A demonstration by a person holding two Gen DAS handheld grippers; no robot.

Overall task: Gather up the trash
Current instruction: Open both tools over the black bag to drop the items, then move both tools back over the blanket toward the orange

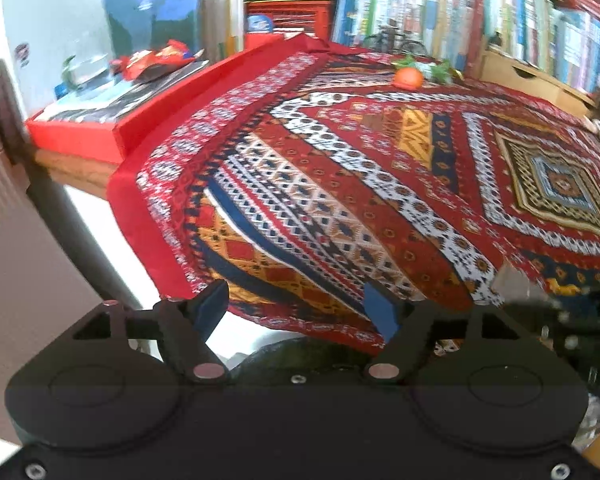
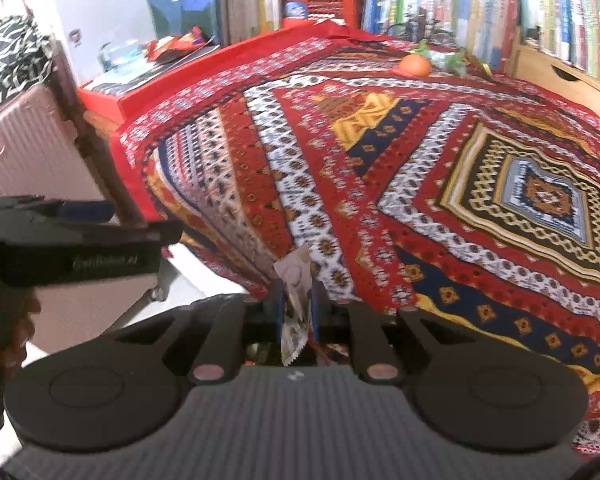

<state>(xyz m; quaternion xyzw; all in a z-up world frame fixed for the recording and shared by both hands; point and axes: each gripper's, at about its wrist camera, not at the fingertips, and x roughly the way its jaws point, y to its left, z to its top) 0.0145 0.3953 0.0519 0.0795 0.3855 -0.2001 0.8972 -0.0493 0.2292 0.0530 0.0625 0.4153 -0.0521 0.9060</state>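
Left gripper (image 1: 296,304): spread, empty | Right gripper (image 2: 296,308): pinching wrapper (image 2: 294,280) | Surroundings: patterned tablecloth (image 2: 380,184), orange (image 2: 415,65) far side, red box (image 1: 80,136) left | Obstruction: none between fingers.

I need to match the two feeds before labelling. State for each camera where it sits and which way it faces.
Left wrist: sits on the left gripper, looks forward and down over the patterned tablecloth toward the bookshelf; its own open, empty fingers show.
Right wrist: sits on the right gripper, faces the same way; its fingers pinch a wrapper, and the left gripper and a hand show at left.
Shared: tablecloth, bookshelf, orange, red box.
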